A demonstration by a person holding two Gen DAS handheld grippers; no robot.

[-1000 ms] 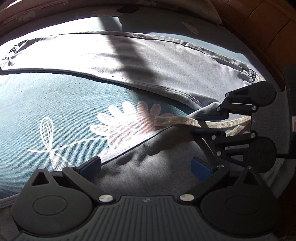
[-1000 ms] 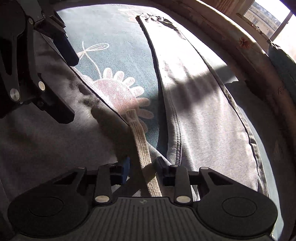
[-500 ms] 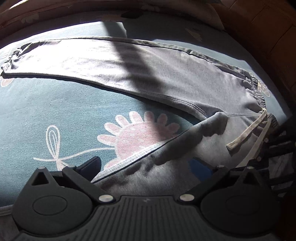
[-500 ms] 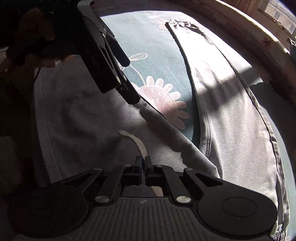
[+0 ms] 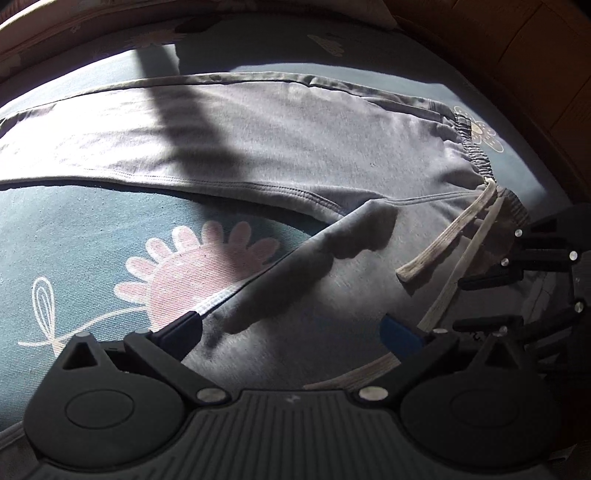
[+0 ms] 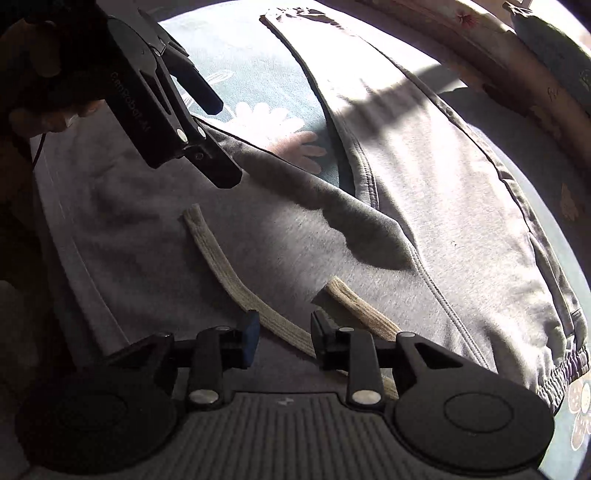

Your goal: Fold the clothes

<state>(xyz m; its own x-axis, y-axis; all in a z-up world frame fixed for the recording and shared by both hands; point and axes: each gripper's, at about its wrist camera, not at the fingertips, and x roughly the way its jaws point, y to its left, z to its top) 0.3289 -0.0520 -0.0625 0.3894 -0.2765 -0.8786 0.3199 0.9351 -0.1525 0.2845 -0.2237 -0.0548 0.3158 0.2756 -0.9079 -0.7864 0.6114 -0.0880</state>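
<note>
Right wrist: gripper (image 6: 282, 338) reopened, drawstring (image 6: 236, 284) free

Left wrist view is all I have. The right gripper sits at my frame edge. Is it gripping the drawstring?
Observer: No. In the right wrist view the right gripper has just been opening its jaws. One drawstring end runs between the pads, unpinched, lying on the grey sweatpants.
Operator: The far leg runs off my frame. Where is its cuff?
Observer: The cuff shows at the top of the right wrist view. It lies on the teal sheet, and the leg runs straight down to the waistband.
</note>
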